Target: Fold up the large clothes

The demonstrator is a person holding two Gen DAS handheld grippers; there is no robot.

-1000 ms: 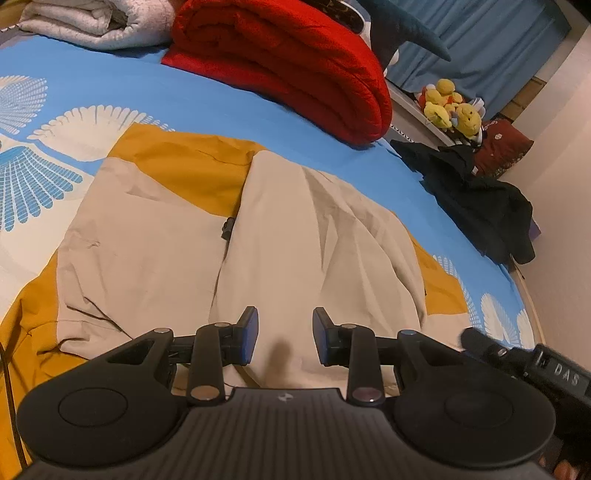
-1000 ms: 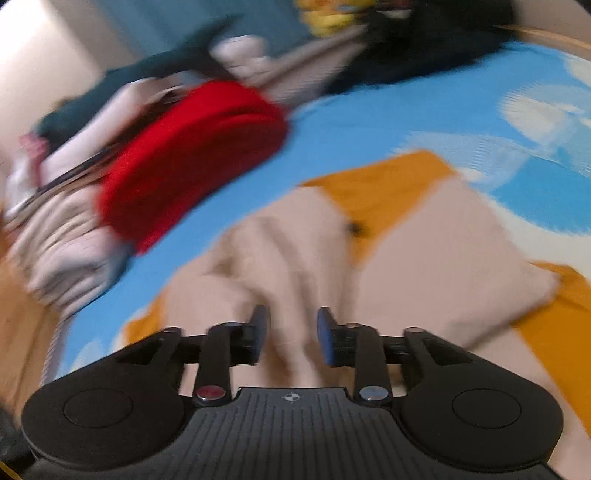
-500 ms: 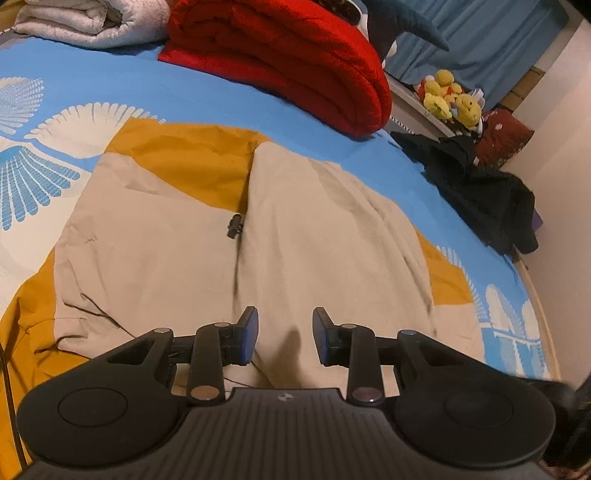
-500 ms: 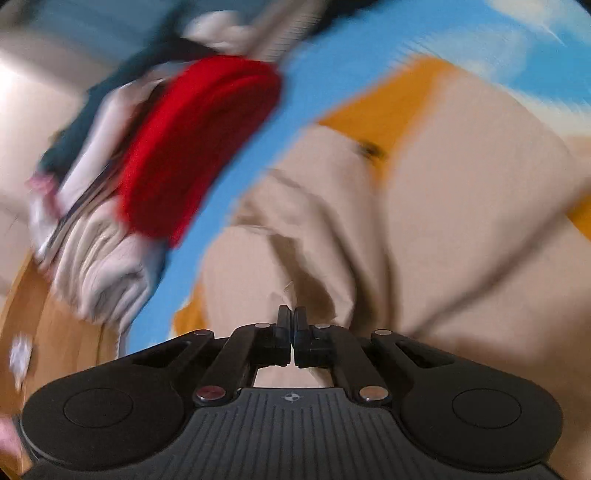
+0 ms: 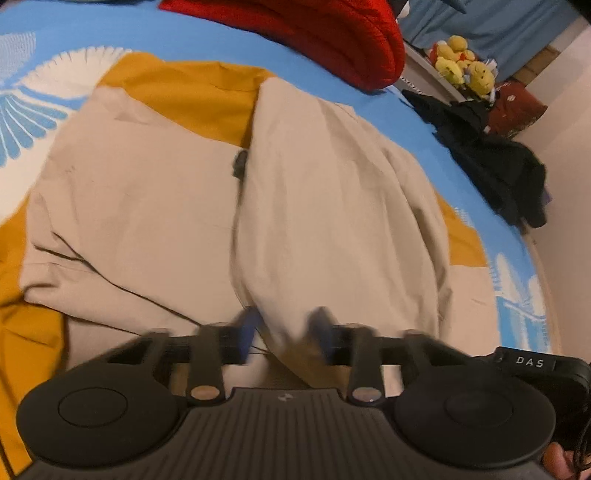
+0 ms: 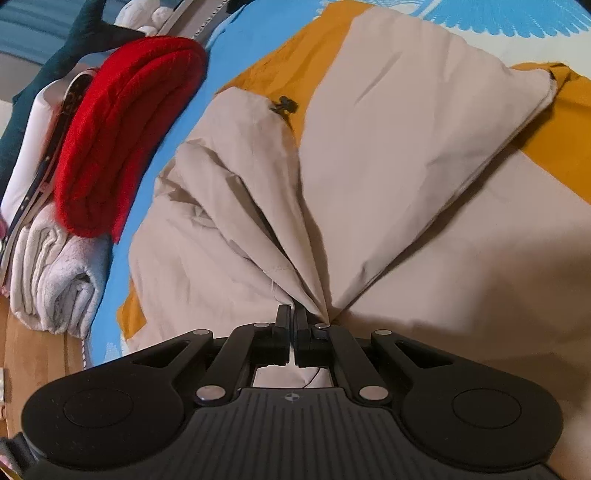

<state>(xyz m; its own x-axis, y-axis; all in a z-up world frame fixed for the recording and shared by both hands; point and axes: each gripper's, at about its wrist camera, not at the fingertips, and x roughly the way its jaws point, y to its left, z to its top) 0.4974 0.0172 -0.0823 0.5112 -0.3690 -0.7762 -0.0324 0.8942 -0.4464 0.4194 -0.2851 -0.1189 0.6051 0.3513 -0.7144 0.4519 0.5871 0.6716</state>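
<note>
Lying spread on bed (image 5: 229, 48): beige-and-mustard garment (image 5: 332, 192), side panels already turned in. Near hem pinched by closed right gripper (image 6: 294, 325); left gripper (image 5: 284, 332) closing around hem fold. Lengthwise fold not yet made.

Jacket (image 5: 155, 206) on bed (image 5: 110, 26) (blanket (image 5: 332, 33) behind)

One beige-and-mustard garment (image 5: 155, 206) is lying on one blue patterned bedsheet (image 5: 66, 22). Two grippers are showing: left gripper (image 5: 284, 328), right gripper (image 6: 292, 319). One red folded blanket (image 5: 332, 33) is sitting by the garment, one white rolled blanket (image 6: 55, 280) beside it. One black garment (image 5: 495, 166) is lying at the bed edge. Yellow plush toys (image 5: 465, 70) are piling up, roughly three, exact count unclear. One small black clip (image 6: 284, 105) is sitting on the garment.
</note>
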